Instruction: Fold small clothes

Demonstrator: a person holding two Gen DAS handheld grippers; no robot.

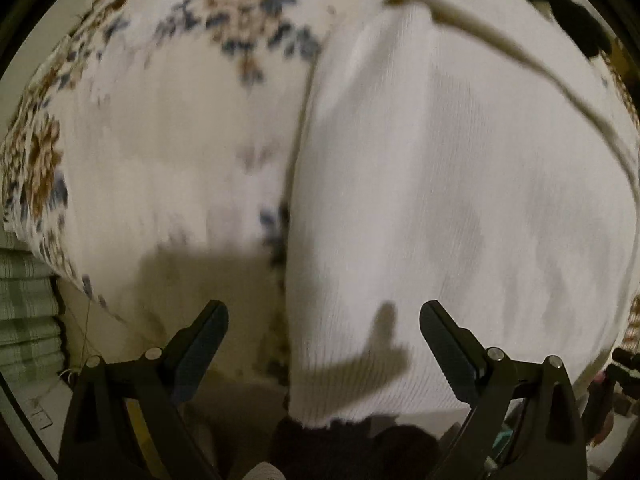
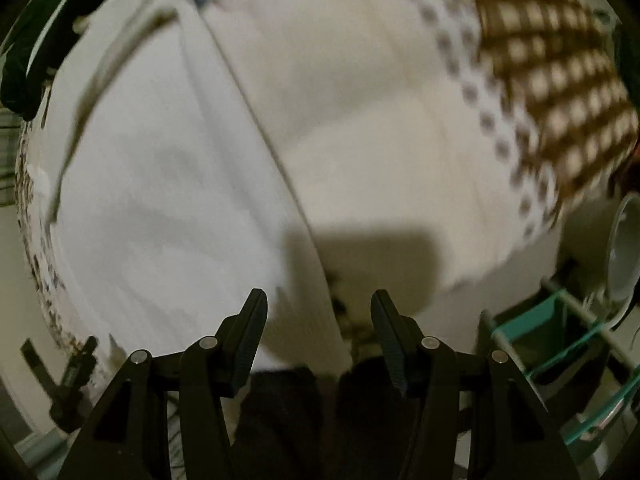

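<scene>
The left tool (image 1: 324, 334) is showing matte black angular arms, ribbed dark pads and round silver pivot pins; the right tool (image 2: 319, 328) is showing the same build.

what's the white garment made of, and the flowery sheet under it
White garment: looks like a ribbed knit, probably cotton, matte; fine parallel ribs show near its hem. Floral cloth: seems a thin printed woven fabric, white with blue and brown flowers; motion blur hides its weave.

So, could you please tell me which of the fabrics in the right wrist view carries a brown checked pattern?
The brown checked cloth at upper right, edged with dots; the white garment is plain.
</scene>
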